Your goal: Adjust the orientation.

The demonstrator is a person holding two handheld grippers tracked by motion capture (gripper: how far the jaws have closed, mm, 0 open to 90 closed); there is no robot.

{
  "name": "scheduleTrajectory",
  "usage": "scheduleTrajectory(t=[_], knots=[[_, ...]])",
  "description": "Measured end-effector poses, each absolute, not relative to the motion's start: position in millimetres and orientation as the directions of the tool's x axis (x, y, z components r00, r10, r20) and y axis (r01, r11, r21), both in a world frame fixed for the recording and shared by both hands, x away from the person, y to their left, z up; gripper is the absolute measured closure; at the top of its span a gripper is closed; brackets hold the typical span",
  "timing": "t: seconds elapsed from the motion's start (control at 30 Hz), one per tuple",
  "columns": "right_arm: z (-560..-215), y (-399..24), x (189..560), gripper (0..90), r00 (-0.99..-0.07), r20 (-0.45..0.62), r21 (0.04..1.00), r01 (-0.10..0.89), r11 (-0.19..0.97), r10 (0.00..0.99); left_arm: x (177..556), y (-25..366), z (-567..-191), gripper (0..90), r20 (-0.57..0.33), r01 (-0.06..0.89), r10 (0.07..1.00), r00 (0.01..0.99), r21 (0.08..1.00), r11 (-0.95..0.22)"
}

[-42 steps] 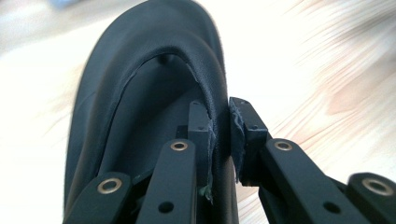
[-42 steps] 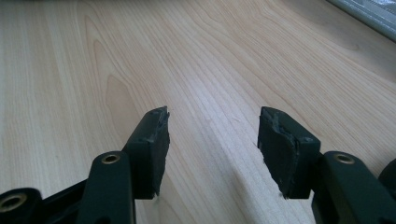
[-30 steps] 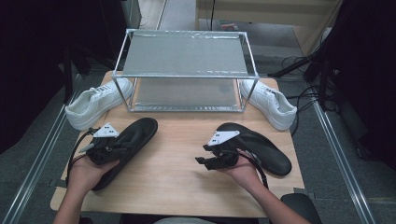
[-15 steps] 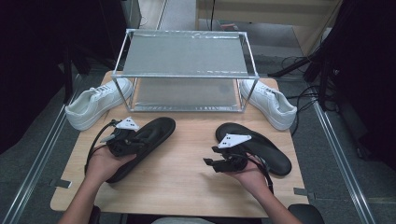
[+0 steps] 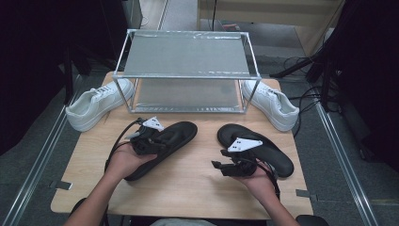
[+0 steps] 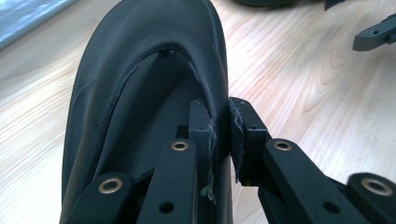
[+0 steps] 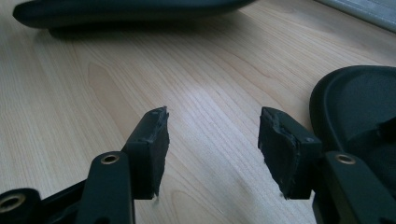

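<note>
- Left gripper (image 5: 149,140) is clamped on the side wall of the left black shoe (image 5: 170,141); the left gripper view shows one jaw inside the opening and one outside, pinching the collar (image 6: 219,126).
- That shoe sits on the table (image 5: 188,188), left of centre, toe aimed at the rack (image 5: 186,70). Can't tell if it's lifted or resting.
- Right gripper (image 5: 225,165) has its jaws apart with nothing between them; it hovers over bare wood just left of the right black shoe (image 5: 259,148).
- In the right gripper view that shoe's rim (image 7: 355,107) is at the right edge, beside the jaws and apart from them.
- Progress, my read: early. The work looks like moving the shoes onto the rack. One black shoe is gripped, the other isn't, and both rack shelves are bare.
- Left to do: place the gripped shoe, grab the second, likely then the white ones.
- White sneakers: one left of the rack (image 5: 96,103), one to its right (image 5: 272,101), both on the table.
- Surface: light wood-grain tabletop, a tape scrap at its left edge (image 5: 61,185).
- Room: dark surroundings, grey floor, cables on the right (image 5: 306,101), pale wooden furniture behind the rack (image 5: 273,14).
</note>
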State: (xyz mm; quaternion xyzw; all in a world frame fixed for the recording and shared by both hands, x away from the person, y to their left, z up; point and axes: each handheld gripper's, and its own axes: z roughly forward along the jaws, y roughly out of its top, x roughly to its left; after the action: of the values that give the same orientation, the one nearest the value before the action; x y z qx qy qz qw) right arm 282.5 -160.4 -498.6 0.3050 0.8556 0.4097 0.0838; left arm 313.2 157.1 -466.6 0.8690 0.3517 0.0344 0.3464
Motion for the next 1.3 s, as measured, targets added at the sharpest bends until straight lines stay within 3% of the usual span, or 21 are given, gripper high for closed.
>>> scheduleTrajectory(t=[0.23, 0.57, 1.0, 1.3], knots=[[-499.6, -160.1, 282.5, 43.5, -0.798, 0.113, 0.750, 0.460, 0.475, 0.593, 316.1, 127.1, -482.4, 80.3, -0.186, 0.555, 0.583, 0.791, 0.619, -0.556], [-500.3, -158.4, 282.1, 43.5, -0.799, 0.115, 0.748, 0.460, 0.478, 0.590, 321.0, 120.5, -499.5, 80.8, -0.241, 0.574, 0.556, 0.795, 0.597, -0.561], [-500.6, -155.1, 281.1, 43.5, -0.806, 0.111, 0.748, 0.453, 0.485, 0.582, 315.3, 133.3, -484.9, 59.6, -0.219, 0.552, 0.559, 0.800, 0.632, -0.543], [-500.3, -147.5, 283.4, 43.8, -0.822, 0.109, 0.752, 0.436, 0.494, 0.559, 305.0, 165.5, -483.3, 56.2, -0.218, 0.576, 0.602, 0.768, 0.646, -0.501]])
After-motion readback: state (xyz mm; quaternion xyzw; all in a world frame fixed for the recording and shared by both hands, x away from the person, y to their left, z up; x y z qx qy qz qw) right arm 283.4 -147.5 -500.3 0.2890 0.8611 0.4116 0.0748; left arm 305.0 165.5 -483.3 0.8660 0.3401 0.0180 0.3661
